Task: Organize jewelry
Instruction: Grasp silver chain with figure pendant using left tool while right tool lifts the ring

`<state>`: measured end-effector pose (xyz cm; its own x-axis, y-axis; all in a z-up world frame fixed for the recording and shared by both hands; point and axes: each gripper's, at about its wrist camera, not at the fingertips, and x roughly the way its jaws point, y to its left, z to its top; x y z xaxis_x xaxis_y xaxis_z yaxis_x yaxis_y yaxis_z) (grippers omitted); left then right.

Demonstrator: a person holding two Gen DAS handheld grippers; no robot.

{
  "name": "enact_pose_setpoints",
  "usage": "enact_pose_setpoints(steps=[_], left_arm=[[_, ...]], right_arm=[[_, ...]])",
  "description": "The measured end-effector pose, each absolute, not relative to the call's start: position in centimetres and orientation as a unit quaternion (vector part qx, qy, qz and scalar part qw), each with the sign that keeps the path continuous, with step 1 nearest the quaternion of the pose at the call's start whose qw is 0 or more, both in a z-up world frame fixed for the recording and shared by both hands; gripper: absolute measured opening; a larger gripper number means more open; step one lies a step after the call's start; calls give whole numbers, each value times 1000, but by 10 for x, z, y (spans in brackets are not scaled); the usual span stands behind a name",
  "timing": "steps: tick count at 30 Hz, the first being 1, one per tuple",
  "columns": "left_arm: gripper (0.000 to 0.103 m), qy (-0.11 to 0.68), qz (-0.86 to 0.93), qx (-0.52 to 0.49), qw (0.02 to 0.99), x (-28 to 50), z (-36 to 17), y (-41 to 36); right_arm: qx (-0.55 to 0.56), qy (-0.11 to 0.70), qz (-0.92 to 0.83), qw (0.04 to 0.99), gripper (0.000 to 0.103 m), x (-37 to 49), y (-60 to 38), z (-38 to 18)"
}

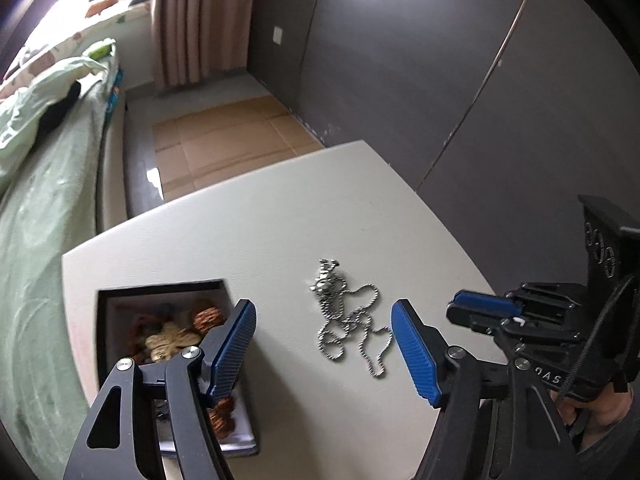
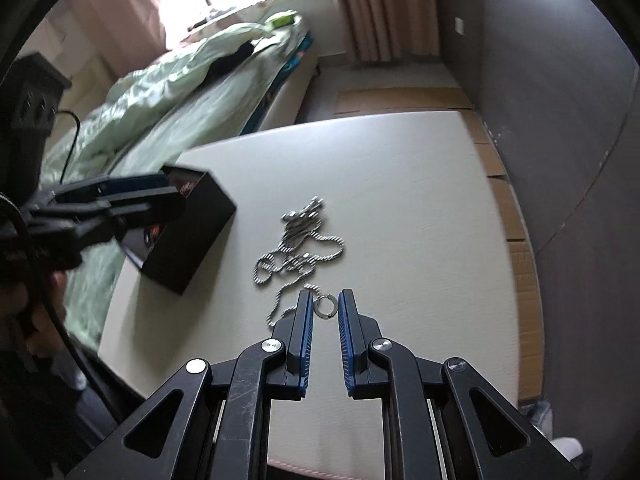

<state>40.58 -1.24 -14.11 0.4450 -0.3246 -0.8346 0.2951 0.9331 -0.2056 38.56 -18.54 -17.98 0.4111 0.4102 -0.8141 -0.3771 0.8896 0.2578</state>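
A tangled silver chain necklace (image 1: 348, 320) lies on the white table (image 1: 280, 216); it also shows in the right wrist view (image 2: 298, 240). A small silver ring (image 2: 325, 306) lies on the table between the fingertips of my right gripper (image 2: 325, 300), whose jaws stand a narrow gap apart and do not touch it. My left gripper (image 1: 324, 320) is wide open above the table, beside an open black jewelry box (image 1: 176, 328) holding brown and cream pieces. The box also shows in the right wrist view (image 2: 192, 232). The right gripper also shows in the left wrist view (image 1: 480, 308).
A bed with green bedding (image 2: 160, 92) runs along the table's left side. Dark wall panels (image 1: 440, 80) stand behind the table. Cardboard sheets (image 1: 224, 148) cover the floor beyond the table's far edge. A curtain (image 1: 192, 20) hangs by the window.
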Motion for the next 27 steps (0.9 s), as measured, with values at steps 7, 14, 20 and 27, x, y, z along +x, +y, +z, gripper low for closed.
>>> enact_pose_setpoints(steps=[7,14,20,27], left_arm=[[58,543,-170,-6,822,434,-163,-30],[51,572,-146,22,807,451,-185,-46],[45,591,-135,36,795,460,-207,-54],[21,583,-123,77,800,454,-211,-67]], right_arm=[[65,480,215,848,14,395,-213,-176],[87,470,210,853,14,396,-227,-168],[108,466,200,855,14,397,-239,-167],[111,459,203,858,14,394,-238,-159]])
